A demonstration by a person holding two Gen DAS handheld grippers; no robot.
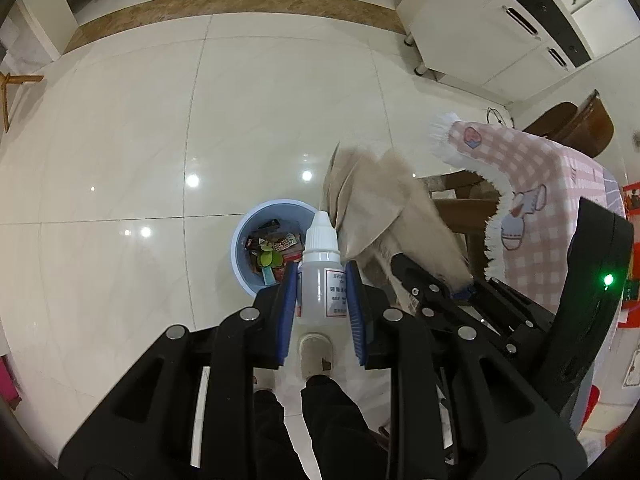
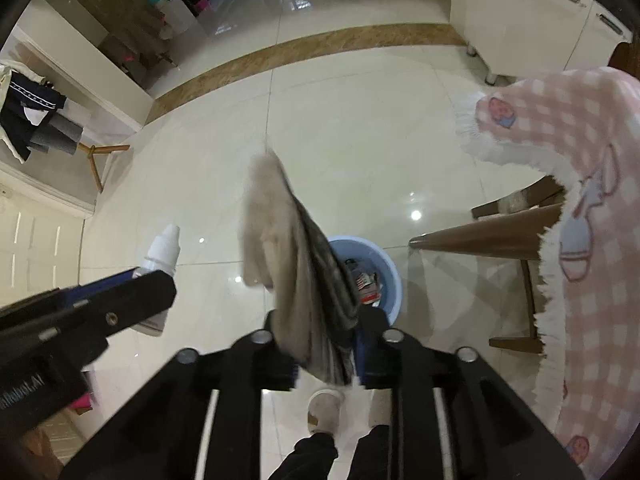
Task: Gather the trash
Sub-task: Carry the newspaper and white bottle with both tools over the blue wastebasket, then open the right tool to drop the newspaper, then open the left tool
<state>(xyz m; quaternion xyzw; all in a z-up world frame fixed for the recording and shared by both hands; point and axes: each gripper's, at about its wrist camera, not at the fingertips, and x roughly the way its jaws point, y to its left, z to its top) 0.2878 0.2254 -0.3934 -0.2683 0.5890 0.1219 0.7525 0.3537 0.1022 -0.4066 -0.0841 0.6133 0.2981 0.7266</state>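
Trash is in both my grippers: my left gripper (image 1: 322, 280) jaws clamp a white dropper bottle (image 1: 321, 276), my right gripper (image 2: 326, 344) jaws pinch crumpled beige paper (image 2: 288, 264). Both hang above the blue bin (image 1: 244, 248) on the floor. Next, I judge, centre and release.

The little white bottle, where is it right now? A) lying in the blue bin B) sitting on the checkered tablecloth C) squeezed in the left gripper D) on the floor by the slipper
C: the white bottle sits upright between the blue pads of the left gripper, held above the blue bin, not in it.
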